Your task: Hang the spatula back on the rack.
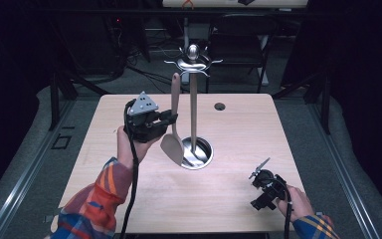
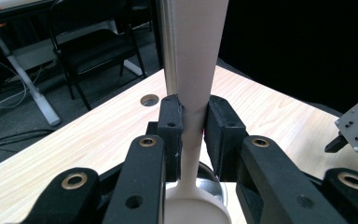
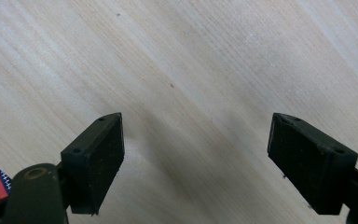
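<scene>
- right gripper: held in the person's right hand near the desk's near right corner; jaws set wide apart, nothing between them. in the right gripper view the two black pads are seen over bare wood grain.
- sleeve: striped orange, blue and yellow, seen on the left forearm rising from the near edge of the desk, left of centre.
- left gripper: raised above the desk's left half, grey three-cornered plate on top, black cable trailing down along the forearm. jaws closed tight on the spatula's handle; in the left gripper view both pads are seen pressed against it.
- spatula: pale beige, held nearly upright just left of the stand's pole, blade down, blade tip over the left rim of the stand's base. in the left gripper view the handle is seen running up between the jaws.
- utensil stand: chrome, placed at the desk's centre; round dished base, thin upright pole, curled hooks and a ball knob at the top.
- cable hole: round, set near the far edge, right of the pole.
- folding chair: dark, seen on the floor beyond the far edge.
</scene>
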Demonstrator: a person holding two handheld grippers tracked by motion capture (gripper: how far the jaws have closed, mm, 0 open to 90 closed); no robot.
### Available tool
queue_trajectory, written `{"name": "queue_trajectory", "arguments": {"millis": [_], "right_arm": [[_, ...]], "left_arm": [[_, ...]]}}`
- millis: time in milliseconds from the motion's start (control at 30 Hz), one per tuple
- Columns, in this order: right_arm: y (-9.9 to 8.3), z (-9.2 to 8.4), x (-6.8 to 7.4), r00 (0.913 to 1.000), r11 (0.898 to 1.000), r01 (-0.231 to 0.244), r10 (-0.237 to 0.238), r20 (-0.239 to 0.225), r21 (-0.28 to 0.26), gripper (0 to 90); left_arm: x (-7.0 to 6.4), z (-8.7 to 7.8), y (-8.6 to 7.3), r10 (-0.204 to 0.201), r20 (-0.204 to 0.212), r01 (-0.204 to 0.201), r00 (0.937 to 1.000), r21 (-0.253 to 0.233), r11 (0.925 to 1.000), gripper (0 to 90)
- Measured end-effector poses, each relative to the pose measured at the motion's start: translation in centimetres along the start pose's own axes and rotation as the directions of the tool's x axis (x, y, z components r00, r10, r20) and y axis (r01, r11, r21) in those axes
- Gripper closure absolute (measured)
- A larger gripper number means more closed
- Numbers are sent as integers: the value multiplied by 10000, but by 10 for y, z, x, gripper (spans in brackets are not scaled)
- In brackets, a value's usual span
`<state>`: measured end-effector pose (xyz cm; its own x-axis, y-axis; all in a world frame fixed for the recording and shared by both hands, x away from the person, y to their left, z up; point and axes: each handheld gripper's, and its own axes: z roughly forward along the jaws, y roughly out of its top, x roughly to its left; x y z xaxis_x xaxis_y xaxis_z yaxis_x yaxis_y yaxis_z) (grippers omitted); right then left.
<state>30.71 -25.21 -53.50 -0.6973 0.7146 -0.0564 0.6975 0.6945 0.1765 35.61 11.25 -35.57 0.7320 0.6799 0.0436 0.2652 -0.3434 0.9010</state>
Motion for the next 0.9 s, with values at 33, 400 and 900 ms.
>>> {"name": "queue_trajectory", "arguments": {"millis": [33,400,900], "right_arm": [[0,0,0,10000,10000,0,0,0,0,183],[-1,2,0,9998,9998,-125,122,-143,-179,182],[0,0,0,9999,10000,-36,36,-151,-23,182]], "left_arm": [[0,0,0,0,0,0,10000,0,10000,771],[0,7,2,-26,-142,28,9999,131,9999,771],[-5,18,4,-87,-825,101,9966,160,9998,770]]}}
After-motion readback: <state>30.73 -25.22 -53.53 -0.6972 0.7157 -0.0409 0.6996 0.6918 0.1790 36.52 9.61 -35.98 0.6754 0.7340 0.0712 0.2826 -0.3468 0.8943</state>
